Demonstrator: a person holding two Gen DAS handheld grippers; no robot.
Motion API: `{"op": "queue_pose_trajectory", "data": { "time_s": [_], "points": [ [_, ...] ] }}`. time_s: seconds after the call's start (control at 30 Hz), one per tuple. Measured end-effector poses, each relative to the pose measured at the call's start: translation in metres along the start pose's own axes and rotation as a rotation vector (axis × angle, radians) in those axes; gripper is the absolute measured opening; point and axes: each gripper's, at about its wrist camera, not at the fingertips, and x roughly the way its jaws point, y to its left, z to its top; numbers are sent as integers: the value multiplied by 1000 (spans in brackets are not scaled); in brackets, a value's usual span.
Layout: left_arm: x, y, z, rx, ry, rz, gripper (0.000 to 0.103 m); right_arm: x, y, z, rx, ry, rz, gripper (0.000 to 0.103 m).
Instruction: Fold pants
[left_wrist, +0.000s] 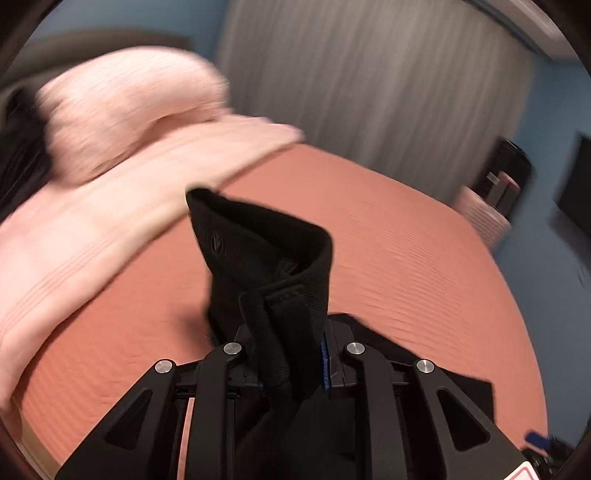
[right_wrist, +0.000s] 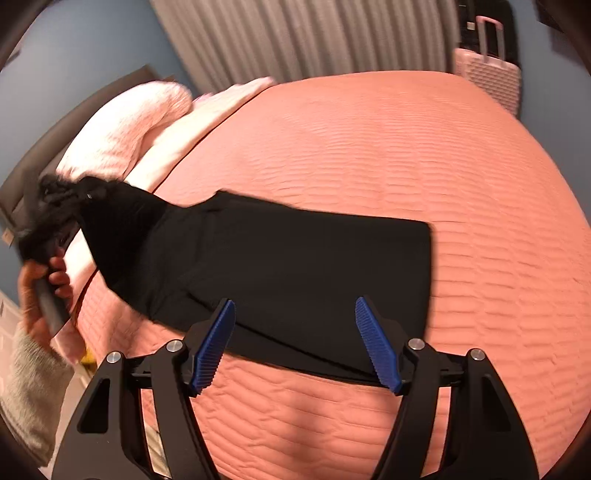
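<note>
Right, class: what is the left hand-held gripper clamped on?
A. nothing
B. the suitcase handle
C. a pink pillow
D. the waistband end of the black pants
D: in the left wrist view the left hand-held gripper is shut on the pants, whose waistband sticks up between its fingers.

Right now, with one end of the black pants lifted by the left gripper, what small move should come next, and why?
Probably carry the left gripper, shut on the waistband end of the black pants, across toward the far end that lies flat on the orange bedspread. The right gripper hangs open above the cloth with nothing between its fingers, so only the left can bring the fold over.
</note>
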Motion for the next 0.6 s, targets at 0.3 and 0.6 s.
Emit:
{"op": "queue_pose_trajectory", "data": {
  "time_s": [0.3,0.6],
  "points": [
    [110,-255,-154,351,440,-162,20,-35,-117,-39,212,-23,-96,66],
    [81,-316,-185,500,388,-128,25,-26,-175,-42,376,-40,64,67]
  ]
}}
